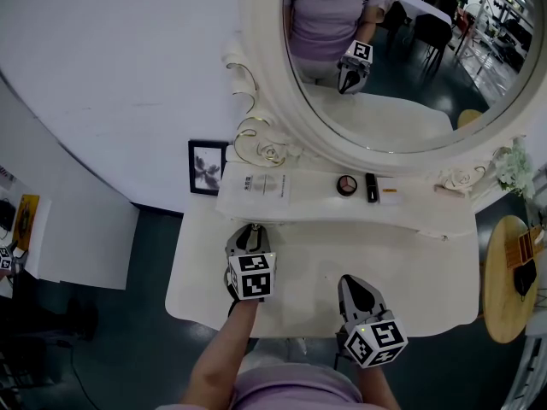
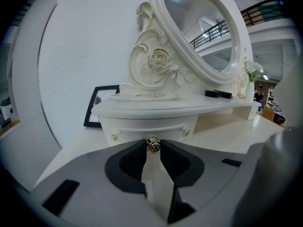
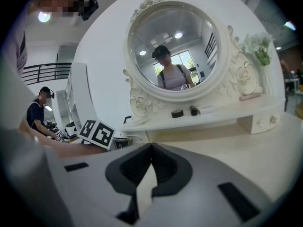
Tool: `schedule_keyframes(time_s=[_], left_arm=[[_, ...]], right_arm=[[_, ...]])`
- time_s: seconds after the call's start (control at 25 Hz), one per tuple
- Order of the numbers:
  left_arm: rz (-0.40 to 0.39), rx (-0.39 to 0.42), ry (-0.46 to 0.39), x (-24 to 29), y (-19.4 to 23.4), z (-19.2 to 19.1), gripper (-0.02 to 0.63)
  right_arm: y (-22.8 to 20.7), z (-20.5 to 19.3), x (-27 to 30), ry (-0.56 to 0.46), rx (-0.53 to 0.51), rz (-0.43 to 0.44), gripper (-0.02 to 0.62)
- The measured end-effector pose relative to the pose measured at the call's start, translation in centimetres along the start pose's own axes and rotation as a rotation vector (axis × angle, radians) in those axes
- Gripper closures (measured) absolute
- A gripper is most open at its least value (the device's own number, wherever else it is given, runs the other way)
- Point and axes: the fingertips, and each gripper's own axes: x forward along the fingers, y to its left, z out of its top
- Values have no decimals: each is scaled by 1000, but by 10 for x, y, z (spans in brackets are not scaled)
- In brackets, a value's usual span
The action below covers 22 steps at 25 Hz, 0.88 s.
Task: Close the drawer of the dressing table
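Head view: both forearms come up from the bottom edge, the right one mostly cut off. The left gripper (image 1: 248, 229) sits lower left of centre and points up the frame at the dressing table (image 1: 410, 263)'s raised shelf (image 1: 316, 202). The right gripper (image 1: 349, 280) hovers over bare tabletop at lower right.

In its own view, the left gripper's jaws are pinched on the little gold knob (image 2: 152, 144) of the drawer (image 2: 142, 126), dead centre under the shelf. The right gripper's jaws are closed tip to tip on nothing.

From above, the left gripper covers the drawer, and how far out it sits is hard to say.
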Motion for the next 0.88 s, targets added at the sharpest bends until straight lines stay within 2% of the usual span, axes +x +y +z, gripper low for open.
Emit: schedule_keyframes(time_s=[0.64, 0.88], left_arm=[[-15, -9, -26, 8, 1, 8, 514], [-48, -77, -49, -6, 0, 19, 508]], right_arm=[[-3, 1, -3, -3, 2, -11, 592], [3, 4, -7, -15, -9, 3, 592]])
